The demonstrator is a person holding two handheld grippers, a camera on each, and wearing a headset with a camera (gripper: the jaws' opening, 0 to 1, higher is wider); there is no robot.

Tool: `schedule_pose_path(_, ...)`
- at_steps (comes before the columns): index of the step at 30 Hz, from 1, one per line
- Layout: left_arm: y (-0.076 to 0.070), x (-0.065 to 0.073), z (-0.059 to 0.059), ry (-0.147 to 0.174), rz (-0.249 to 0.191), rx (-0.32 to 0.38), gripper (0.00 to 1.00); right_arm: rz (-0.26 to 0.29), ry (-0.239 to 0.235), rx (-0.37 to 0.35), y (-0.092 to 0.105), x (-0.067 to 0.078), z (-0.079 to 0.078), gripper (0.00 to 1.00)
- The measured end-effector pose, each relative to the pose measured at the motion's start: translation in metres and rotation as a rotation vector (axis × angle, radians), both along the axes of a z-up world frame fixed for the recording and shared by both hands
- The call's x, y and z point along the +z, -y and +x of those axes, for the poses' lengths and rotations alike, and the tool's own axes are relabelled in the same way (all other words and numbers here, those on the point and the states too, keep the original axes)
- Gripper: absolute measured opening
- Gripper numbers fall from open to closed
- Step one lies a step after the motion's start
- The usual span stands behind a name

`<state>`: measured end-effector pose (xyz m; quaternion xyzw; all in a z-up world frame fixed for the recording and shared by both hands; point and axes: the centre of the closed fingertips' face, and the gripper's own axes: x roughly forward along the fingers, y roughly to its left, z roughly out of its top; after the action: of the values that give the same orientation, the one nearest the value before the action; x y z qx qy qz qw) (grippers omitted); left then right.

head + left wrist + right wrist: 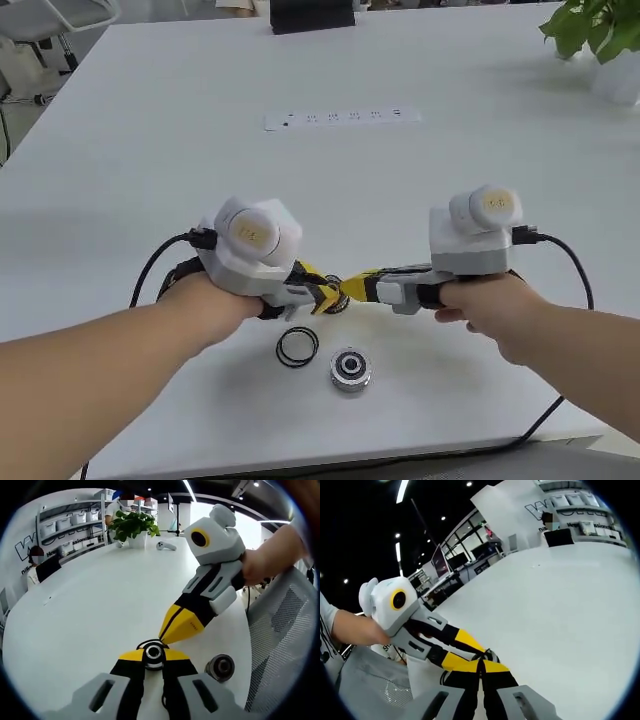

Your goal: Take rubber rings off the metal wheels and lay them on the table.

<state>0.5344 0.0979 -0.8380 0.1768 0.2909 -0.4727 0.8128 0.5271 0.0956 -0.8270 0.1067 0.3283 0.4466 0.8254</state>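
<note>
Your left gripper (pixel 153 659) clamps a small silver metal wheel (pixel 153 652) just above the white table (pixel 200 150). Your right gripper (pixel 164 638) has its jaws pinched together on the black rubber ring (pixel 146 644) at the wheel's rim. Loose black rings (pixel 297 346) and a second metal wheel (pixel 351 367) lie side by side on the table below, with a white power strip (pixel 340 118) and a green potted plant (pixel 595 25) farther off.

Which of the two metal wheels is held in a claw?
The wheel in the left claw; the other wheel lies free on the table.
</note>
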Motion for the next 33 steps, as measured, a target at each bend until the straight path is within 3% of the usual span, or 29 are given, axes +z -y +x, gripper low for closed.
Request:
schedule_pose_path(4,-0.001,0.0,0.0,-0.027,-0.011,0.005,0.09,0.0,0.0,0.0,-0.001,0.001,-0.002,0.0)
schedule_pose_path(10,-0.002,0.001,-0.003,-0.03,-0.008,-0.006,0.1,0.001,0.001,-0.001,0.0,0.001,-0.001,0.0)
schedule_pose_path(18,-0.002,0.01,-0.007,-0.016,-0.024,-0.026,0.15,0.003,0.001,0.001,0.0,0.0,0.0,0.0)
schedule_pose_path(25,-0.008,0.012,-0.01,-0.005,-0.004,-0.039,0.21,0.002,0.008,0.008,0.001,0.001,0.001,0.0)
schedule_pose_path(33,-0.011,0.022,-0.015,0.003,-0.024,-0.049,0.29,0.007,0.007,0.015,0.001,0.003,-0.001,0.0)
